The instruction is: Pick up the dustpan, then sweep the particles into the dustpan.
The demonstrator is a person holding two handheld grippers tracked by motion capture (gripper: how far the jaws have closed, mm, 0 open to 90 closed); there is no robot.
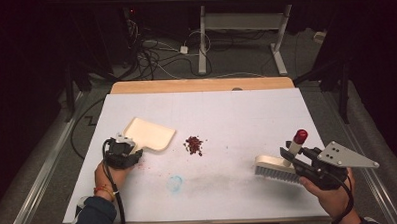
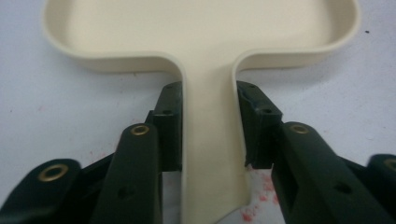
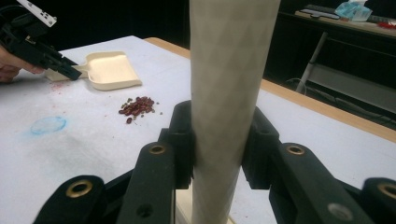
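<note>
On the white-covered table (image 1: 226,116) the person's left gripper (image 1: 122,150) had its black jaws clamped on either side of the flat handle of a cream plastic dustpan (image 1: 150,132), which lay flat on the sheet at the left, its open edge turned toward the middle. In the left gripper view the handle of the dustpan (image 2: 205,140) ran straight between the two pads, touching both, with faint red smears on the sheet beside it.

The right gripper (image 1: 300,158) was closed around the upright, cream, textured handle of a hand brush (image 1: 276,168) with pale bristles and a red cap on its tip; the bristles rested on the table at the right. In the right gripper view that handle (image 3: 229,93) stood pinched between the jaws.

Between pan and brush sat a small heap of dark red beans (image 1: 193,144), near the pan's mouth and well apart from the brush. A smudged blue ring mark (image 1: 175,183) lay nearer the person. I could read no writing or labels on anything.
</note>
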